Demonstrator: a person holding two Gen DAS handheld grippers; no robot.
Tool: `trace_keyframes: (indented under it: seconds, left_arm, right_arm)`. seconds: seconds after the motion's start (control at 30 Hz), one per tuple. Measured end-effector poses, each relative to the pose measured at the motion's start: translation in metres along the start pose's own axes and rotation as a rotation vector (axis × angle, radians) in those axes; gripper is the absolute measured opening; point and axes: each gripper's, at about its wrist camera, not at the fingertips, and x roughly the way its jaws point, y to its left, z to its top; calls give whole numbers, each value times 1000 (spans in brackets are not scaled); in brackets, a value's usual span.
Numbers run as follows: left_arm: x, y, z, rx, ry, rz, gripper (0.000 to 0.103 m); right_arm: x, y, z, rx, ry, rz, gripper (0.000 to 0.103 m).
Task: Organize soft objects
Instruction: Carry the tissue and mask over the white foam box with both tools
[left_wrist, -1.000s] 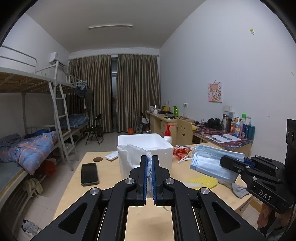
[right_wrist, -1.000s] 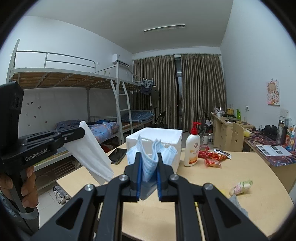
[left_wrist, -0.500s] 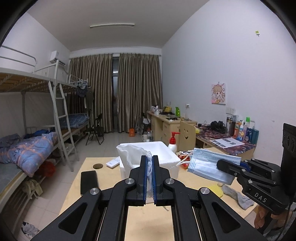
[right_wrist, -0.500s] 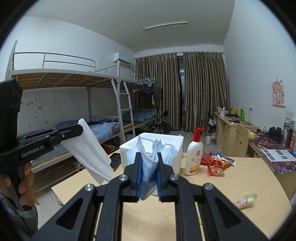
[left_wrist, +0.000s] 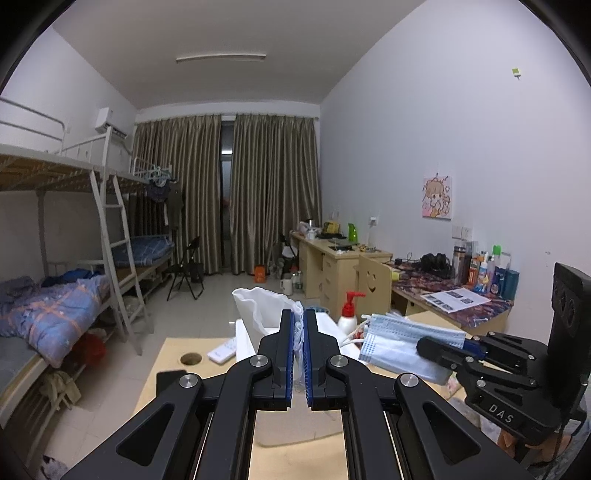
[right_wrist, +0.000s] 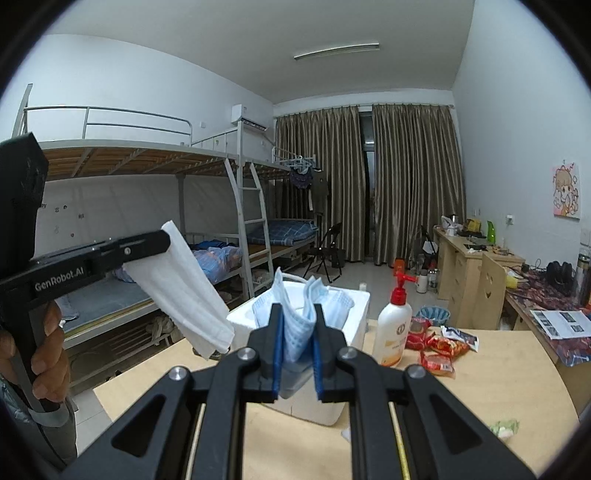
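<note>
My left gripper (left_wrist: 299, 325) is shut on a white cloth (left_wrist: 264, 306), held up above the table; it also shows in the right wrist view (right_wrist: 184, 291), hanging from the left gripper (right_wrist: 164, 240). My right gripper (right_wrist: 298, 321) is shut on a bunch of blue face masks (right_wrist: 295, 325); they also show in the left wrist view (left_wrist: 399, 350), held by the right gripper (left_wrist: 424, 347). A white foam box (right_wrist: 354, 317) stands open on the wooden table (right_wrist: 480, 376) behind both grippers.
A white pump bottle with red top (right_wrist: 393, 328) and red snack packets (right_wrist: 436, 343) lie right of the box. A small green-white packet (right_wrist: 504, 428) lies near the front right. A phone (left_wrist: 168, 380) and a remote (left_wrist: 221, 352) lie at the left. Bunk beds (right_wrist: 147, 184) stand left, desks (left_wrist: 332, 258) right.
Both grippers have risen and tilted up, still holding the cloth and the masks; the box and table now sit lower in both views.
</note>
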Motion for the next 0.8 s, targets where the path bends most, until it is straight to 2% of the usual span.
trace_keyframes:
  seconds: [0.43,0.8]
  left_arm:
    - [41,9,21,-6,-27,-13,5]
    - [107,19,24,-21,42,-23,5]
  right_arm:
    - [28,-15,14,0,-14,-2,17]
    - [55,-24,15,6,6,11,17]
